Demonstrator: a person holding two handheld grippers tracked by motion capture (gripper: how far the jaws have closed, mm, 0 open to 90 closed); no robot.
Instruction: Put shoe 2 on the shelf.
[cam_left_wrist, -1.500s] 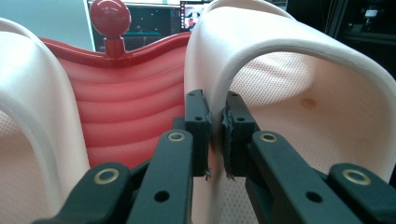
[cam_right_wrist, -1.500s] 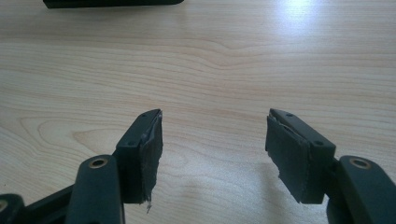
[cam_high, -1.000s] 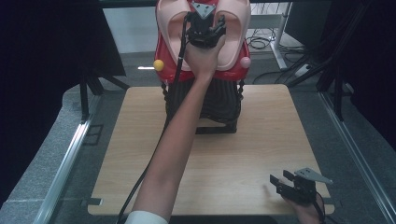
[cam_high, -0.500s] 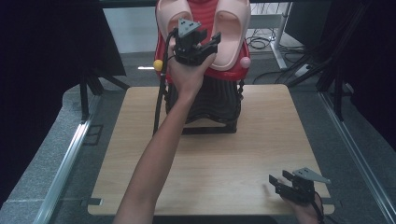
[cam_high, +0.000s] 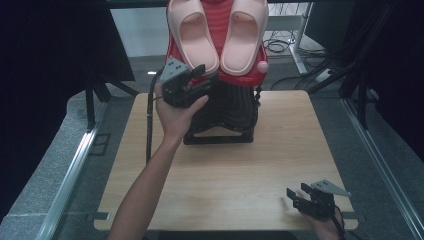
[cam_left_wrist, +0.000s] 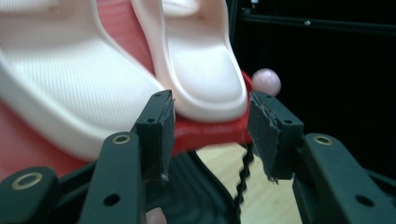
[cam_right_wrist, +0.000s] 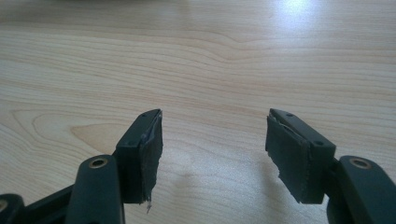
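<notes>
Left gripper (cam_high: 200, 75) gapes wide and empty — the pink slippers (cam_left_wrist: 205, 70) lie just ahead of it; right gripper (cam_high: 298, 194) rests wide on the surface (cam_high: 240, 170).

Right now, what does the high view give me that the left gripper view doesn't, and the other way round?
The high view alone takes in the light wooden tabletop, the black ribbed stand under the red tray, the left gripper held just short of the tray's front edge, and the right gripper low at the table's near right corner.

The left gripper view alone shows the open jaws up close, empty.

Both show the pair of pale pink rubber slippers on the red tray and the small pink ball.
</notes>
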